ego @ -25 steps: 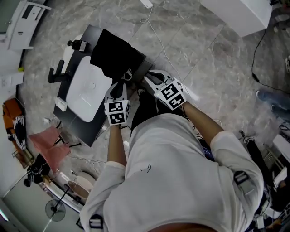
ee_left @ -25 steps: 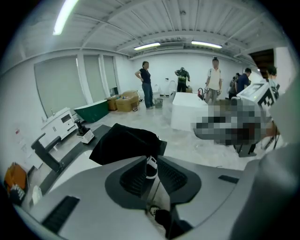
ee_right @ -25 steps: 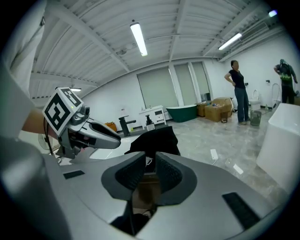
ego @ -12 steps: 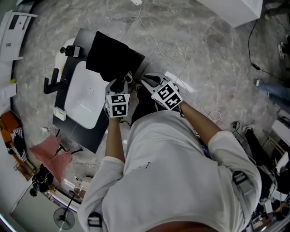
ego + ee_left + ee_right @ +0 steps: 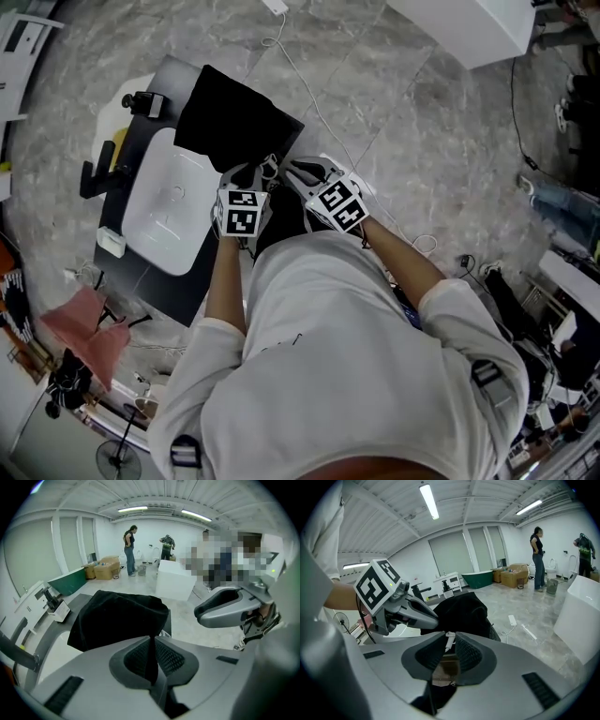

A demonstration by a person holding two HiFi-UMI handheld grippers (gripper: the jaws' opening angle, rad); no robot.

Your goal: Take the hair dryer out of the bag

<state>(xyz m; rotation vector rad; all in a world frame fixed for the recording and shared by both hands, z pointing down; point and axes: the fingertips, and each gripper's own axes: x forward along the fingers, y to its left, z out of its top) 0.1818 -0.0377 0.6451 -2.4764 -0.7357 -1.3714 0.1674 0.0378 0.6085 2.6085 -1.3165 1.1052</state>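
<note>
The black fabric bag [image 5: 234,127] lies on the far end of a dark table [image 5: 155,281]; it also fills the middle of the left gripper view [image 5: 119,618] and the right gripper view [image 5: 461,611]. My left gripper [image 5: 246,174] is at the bag's near edge, its jaws closing, with a thin fold of black fabric pinched between the pads [image 5: 151,641]. Just to its right, my right gripper [image 5: 291,170] is shut on the bag's edge, with a small white tag showing between its pads [image 5: 449,641]. No hair dryer is visible.
A white basin [image 5: 169,211] sits on the table left of the bag, with a black bracket [image 5: 94,173] beyond it. A white cable [image 5: 319,66] runs over the marble floor, and a white box [image 5: 469,28] stands far right. People [image 5: 129,550] stand far off.
Both grippers moved forward and down to the bag's near edge. The left jaws went from spread to closed on the fabric.
</note>
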